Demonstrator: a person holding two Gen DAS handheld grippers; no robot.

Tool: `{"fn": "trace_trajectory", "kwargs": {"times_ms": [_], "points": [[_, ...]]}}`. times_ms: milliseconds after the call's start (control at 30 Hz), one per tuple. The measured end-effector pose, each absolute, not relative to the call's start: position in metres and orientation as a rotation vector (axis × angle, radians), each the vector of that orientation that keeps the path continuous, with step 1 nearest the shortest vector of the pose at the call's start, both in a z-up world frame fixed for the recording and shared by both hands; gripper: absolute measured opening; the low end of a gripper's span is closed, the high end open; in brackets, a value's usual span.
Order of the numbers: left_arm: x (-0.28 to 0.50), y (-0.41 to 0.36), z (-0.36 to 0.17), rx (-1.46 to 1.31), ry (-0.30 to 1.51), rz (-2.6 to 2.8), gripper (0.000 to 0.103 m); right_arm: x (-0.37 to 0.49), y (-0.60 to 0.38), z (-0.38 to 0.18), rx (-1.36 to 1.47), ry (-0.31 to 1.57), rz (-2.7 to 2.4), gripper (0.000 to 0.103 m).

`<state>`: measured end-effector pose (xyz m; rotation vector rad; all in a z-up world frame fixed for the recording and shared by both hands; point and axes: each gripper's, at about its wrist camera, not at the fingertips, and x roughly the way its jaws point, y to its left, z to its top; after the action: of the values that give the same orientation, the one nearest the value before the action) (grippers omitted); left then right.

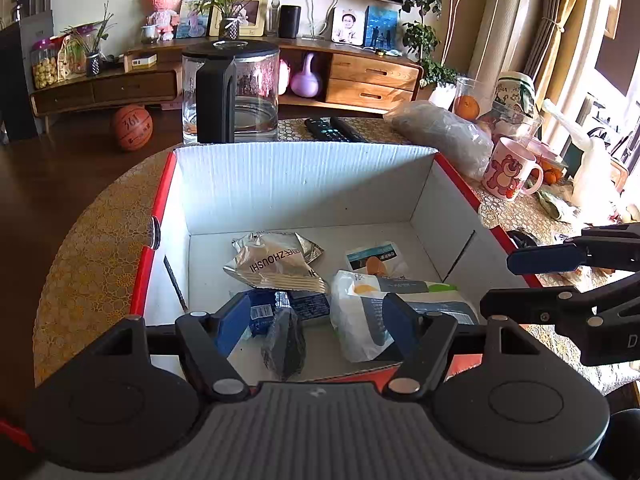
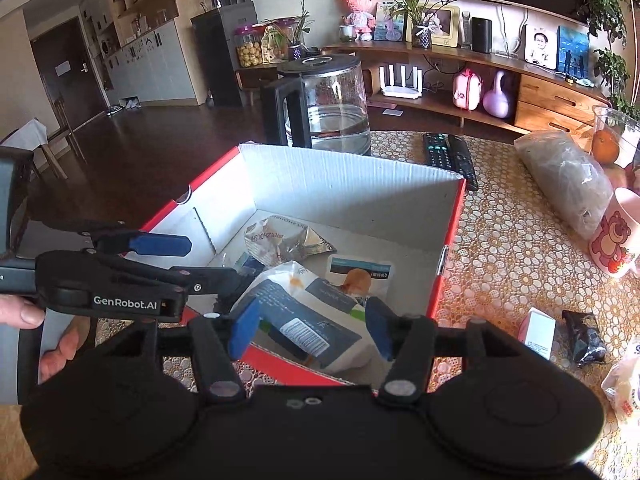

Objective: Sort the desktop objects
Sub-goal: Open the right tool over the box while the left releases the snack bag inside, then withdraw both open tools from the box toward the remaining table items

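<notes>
A red cardboard box [image 1: 300, 184] with white inner walls holds several snack packets: a silver one [image 1: 276, 264], a small white one with an orange picture [image 1: 376, 260], a big white and grey one [image 1: 360, 320] and a dark one [image 1: 284, 340] on a blue one [image 1: 308, 306]. My left gripper [image 1: 316, 308] hangs open over the box's near edge, with the dark packet lying loose below, between its fingers. My right gripper [image 2: 311, 326] is open above the big white packet [image 2: 304, 308], not touching it. Each gripper shows in the other's view: the right gripper [image 1: 516, 280] and the left gripper [image 2: 192, 260].
On the lace tablecloth right of the box lie a small pink-white carton [image 2: 536, 332], a dark packet [image 2: 584, 336] and a white-yellow bag [image 2: 624, 384]. Behind the box stand a glass kettle [image 1: 232, 92], remotes [image 1: 336, 130], a plastic bag [image 1: 444, 136] and a pink bear mug [image 1: 508, 168].
</notes>
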<state>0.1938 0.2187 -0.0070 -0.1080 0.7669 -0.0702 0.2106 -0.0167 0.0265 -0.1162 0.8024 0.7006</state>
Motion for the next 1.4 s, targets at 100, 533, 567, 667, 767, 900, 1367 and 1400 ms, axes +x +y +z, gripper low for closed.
{"fn": "trace_trajectory", "kwargs": {"times_ms": [100, 533, 567, 667, 767, 900, 1367, 1400], "points": [[0.186, 0.212, -0.001, -0.099, 0.758, -0.069, 0.076, 0.205, -0.026, 0.031, -0.108, 0.793, 0.7, 0.059], [0.145, 0.17, 0.018, -0.068, 0.714, -0.11, 0.088, 0.176, -0.081, 0.047, -0.052, 0.756, 0.67, 0.06], [0.142, 0.166, 0.018, -0.065, 0.707, -0.114, 0.089, 0.174, -0.086, 0.047, -0.047, 0.754, 0.664, 0.06], [0.133, 0.149, 0.022, -0.043, 0.678, -0.132, 0.102, 0.166, -0.106, 0.047, -0.035, 0.75, 0.64, 0.06], [0.126, 0.132, 0.024, -0.032, 0.674, -0.165, 0.103, 0.158, -0.128, 0.048, -0.018, 0.744, 0.62, 0.06], [0.12, 0.101, 0.029, -0.027, 0.667, -0.223, 0.103, 0.146, -0.16, 0.048, -0.021, 0.718, 0.585, 0.061], [0.13, 0.002, 0.02, 0.024, 0.642, -0.335, 0.103, 0.133, -0.273, 0.035, 0.03, 0.71, 0.396, 0.061], [0.132, -0.004, 0.018, 0.032, 0.64, -0.331, 0.103, 0.134, -0.28, 0.034, 0.032, 0.71, 0.382, 0.061]]}}
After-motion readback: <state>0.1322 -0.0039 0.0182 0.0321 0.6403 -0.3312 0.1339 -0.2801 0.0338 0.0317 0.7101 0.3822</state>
